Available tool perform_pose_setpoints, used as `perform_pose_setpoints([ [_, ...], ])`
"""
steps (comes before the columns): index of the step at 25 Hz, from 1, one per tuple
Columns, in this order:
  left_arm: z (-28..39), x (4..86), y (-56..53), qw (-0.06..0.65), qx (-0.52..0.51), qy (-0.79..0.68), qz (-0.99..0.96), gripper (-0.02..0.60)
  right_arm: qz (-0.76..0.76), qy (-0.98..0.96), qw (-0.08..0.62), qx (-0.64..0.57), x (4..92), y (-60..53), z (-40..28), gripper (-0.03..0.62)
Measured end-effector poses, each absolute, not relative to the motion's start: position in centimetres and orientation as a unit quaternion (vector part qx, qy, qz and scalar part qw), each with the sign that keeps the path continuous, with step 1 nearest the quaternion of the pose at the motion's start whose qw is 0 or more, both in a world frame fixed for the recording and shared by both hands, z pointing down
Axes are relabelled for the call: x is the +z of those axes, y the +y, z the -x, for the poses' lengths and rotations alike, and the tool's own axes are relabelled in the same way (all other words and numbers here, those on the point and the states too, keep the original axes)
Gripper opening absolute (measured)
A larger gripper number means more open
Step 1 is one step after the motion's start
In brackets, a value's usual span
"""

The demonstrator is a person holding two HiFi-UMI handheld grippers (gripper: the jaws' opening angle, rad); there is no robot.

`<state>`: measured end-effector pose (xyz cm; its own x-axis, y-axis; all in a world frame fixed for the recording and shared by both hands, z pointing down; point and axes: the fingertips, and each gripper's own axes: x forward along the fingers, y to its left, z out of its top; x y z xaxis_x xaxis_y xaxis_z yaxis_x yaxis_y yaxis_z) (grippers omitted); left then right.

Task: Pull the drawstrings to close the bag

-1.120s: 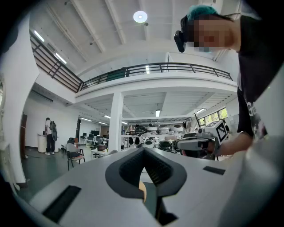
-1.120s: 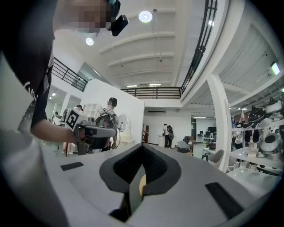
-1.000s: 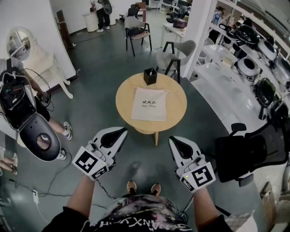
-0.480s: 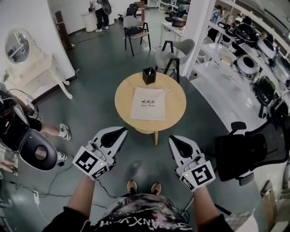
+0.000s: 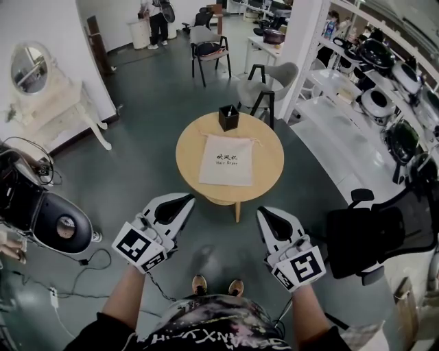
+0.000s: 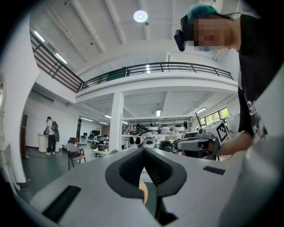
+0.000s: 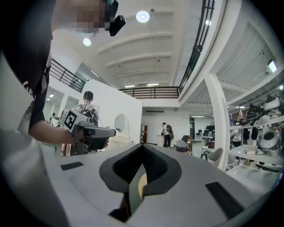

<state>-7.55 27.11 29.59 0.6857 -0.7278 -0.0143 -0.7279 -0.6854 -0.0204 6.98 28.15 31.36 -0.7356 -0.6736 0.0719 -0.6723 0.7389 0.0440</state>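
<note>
Head view: left gripper [image 5: 184, 200] and right gripper [image 5: 263, 212], both clenched and empty, hang well short of a white cloth drawstring bag [image 5: 226, 160], probably soft and light, lying flat on the round wooden table [image 5: 269, 171] ahead. Its thin far-edge cords [image 5: 255, 140] look the best hold.

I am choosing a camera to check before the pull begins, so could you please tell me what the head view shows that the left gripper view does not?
Only the head view shows the bag flat on the round table, a black box at the table's far edge, and the left gripper short of the table. Only the left gripper view shows that gripper's fingers closed together, nothing between them, and a balcony railing overhead. Both show the right gripper and a person standing far off.
</note>
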Motion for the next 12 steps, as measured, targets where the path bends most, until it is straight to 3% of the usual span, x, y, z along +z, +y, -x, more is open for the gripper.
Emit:
perform_pose_setpoints([
  [12,7.47,30.03,26.62,0.015,-0.007,0.398,0.917,0.014,-0.364,-0.931,0.042,-0.006,31.36,27.72,-6.85,0.002],
])
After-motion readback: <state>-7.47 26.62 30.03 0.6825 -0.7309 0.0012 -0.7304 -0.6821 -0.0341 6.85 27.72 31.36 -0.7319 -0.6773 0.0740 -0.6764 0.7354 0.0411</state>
